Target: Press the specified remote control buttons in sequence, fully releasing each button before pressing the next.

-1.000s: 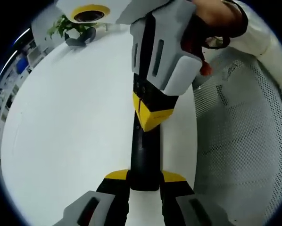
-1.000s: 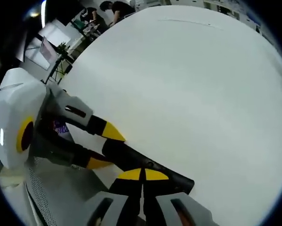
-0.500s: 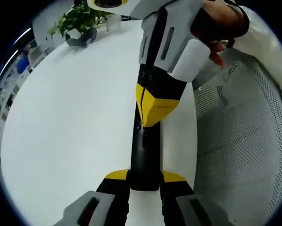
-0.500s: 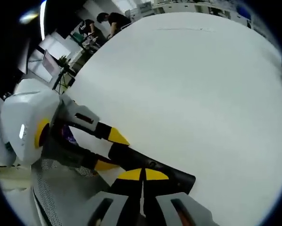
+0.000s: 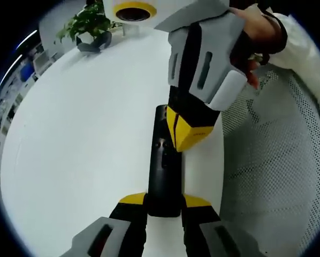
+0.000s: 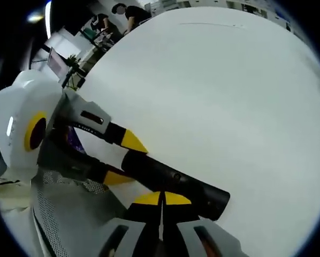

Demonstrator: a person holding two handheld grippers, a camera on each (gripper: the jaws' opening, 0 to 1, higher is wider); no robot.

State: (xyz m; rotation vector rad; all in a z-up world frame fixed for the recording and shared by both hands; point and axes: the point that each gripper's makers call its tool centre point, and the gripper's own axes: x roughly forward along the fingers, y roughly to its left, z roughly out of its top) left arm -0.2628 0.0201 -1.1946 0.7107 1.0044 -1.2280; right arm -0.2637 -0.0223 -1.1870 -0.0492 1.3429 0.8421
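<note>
Left gripper (image 5: 164, 202) clamps remote (image 5: 164, 160) | long axis points forward

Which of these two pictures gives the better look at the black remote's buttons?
The left gripper view: the remote runs lengthwise up the frame, small buttons visible beside the right gripper. The right gripper view shows the remote slanted, from the side, its near end behind that gripper's shut tips.

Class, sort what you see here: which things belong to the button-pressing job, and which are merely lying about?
Belongs to the job:
- remote control
- left gripper, clamped on the remote's near end
- right gripper, jaws shut, tip over the remote

Just lying about:
- potted plant
- mesh chair
- white table
</note>
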